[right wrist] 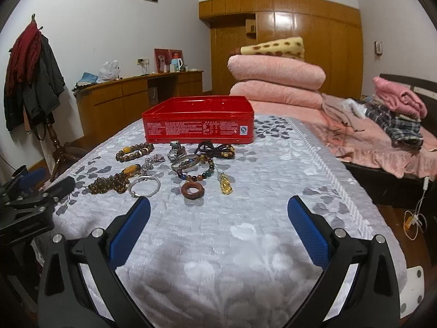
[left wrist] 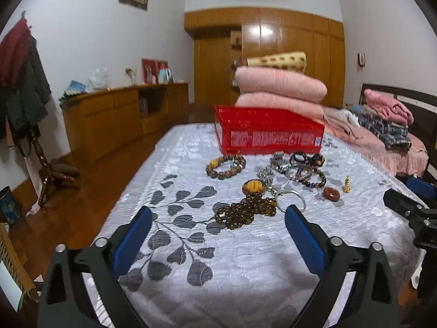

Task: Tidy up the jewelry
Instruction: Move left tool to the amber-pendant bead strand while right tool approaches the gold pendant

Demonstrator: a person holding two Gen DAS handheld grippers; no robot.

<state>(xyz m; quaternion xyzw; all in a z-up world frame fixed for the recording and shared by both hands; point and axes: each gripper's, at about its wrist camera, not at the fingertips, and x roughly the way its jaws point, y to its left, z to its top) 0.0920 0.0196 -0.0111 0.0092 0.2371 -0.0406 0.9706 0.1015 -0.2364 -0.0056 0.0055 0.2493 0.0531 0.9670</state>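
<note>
The jewelry lies in a loose bunch in the middle of both pictures, just in front of the red tin (right wrist: 198,120), which has no lid on, so I think the pieces are meant to go in there. None looks to be inside yet, though the tin's wall hides its floor. Nearest the left tool (left wrist: 218,216) is a brown bead necklace (left wrist: 244,213) with a yellow pendant, and a silver bangle (left wrist: 290,198) lies just beside it. Nearest the right tool (right wrist: 218,205) are a brown ring (right wrist: 192,190) and a small gold charm (right wrist: 226,184). Both tools are wide apart with nothing in them, and they point down at the pile, ready to pick. All of it sits on a bed (right wrist: 245,232) with a soft grey leaf cover, so small things may sink in a little. Pink folded quilts (right wrist: 275,82) are at the upper right, and wooden cupboards stand behind.
</note>
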